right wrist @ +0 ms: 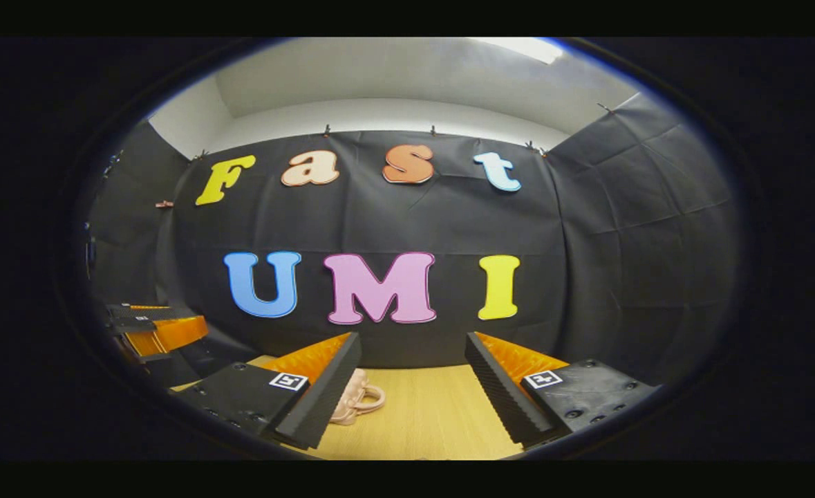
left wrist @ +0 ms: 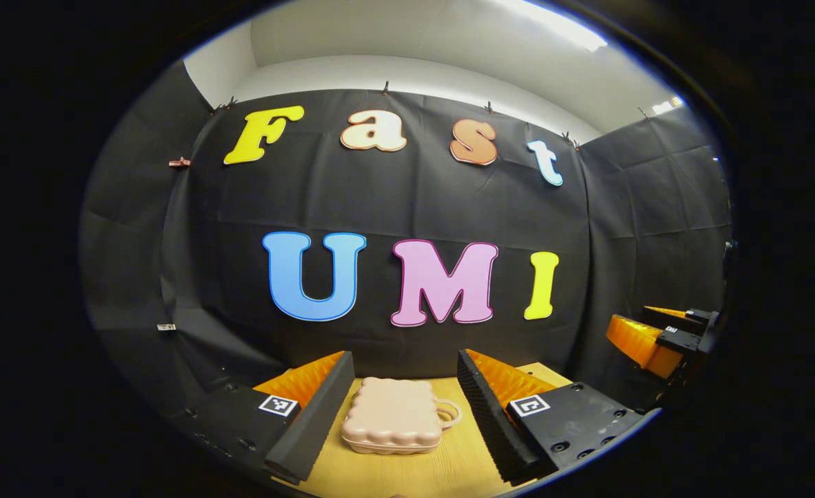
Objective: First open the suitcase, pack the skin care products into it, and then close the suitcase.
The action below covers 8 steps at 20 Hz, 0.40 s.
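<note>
The left claw (left wrist: pixel 401 387) stands wide, gripping nothing, its 2 ridged fingers (left wrist: pixel 314 415) flanking bare light wooden surface (left wrist: pixel 448 463). Between them, just ahead, lies the closed pale pink hard-shell suitcase with scalloped edges (left wrist: pixel 393 415), its loop handle toward the right finger. The right claw (right wrist: pixel 413 377) is also wide and empty; open wood runs ahead to the black cloth wall (right wrist: pixel 587 277), with the suitcase handle (right wrist: pixel 359 400) beside its left finger.
</note>
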Available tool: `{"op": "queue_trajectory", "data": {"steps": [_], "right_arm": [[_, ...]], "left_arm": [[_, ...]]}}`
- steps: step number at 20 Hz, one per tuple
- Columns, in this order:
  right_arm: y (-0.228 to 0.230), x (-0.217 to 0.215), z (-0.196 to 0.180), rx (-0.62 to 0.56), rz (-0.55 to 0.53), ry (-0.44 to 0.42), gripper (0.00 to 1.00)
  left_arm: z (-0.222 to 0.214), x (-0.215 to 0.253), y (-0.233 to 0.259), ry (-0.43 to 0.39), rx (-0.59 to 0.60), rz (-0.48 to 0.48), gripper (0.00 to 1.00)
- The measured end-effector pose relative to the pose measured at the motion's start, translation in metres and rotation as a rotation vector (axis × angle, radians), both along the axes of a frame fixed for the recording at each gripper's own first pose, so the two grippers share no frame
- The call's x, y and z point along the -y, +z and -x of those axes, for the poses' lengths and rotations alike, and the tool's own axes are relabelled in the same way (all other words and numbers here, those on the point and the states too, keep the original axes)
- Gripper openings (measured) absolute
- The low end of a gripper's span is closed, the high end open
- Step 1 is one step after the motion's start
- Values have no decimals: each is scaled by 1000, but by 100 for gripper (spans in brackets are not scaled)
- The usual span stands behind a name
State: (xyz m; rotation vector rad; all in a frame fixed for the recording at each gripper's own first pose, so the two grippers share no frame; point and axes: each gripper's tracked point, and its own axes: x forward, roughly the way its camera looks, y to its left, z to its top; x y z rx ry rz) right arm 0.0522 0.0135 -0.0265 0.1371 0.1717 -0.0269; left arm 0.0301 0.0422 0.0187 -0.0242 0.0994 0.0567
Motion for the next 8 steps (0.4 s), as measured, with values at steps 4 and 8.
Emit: {"op": "queue_trajectory", "data": {"steps": [4, 8], "right_arm": [[-4, 0, -1, -12, -15, 2, 97], [-2, 3, -1, -9, 1, 6, 97]], "left_arm": [[0, 0, -2, 5, -1, 3, 95], [-1, 1, -4, 14, -7, 0, 95]]}}
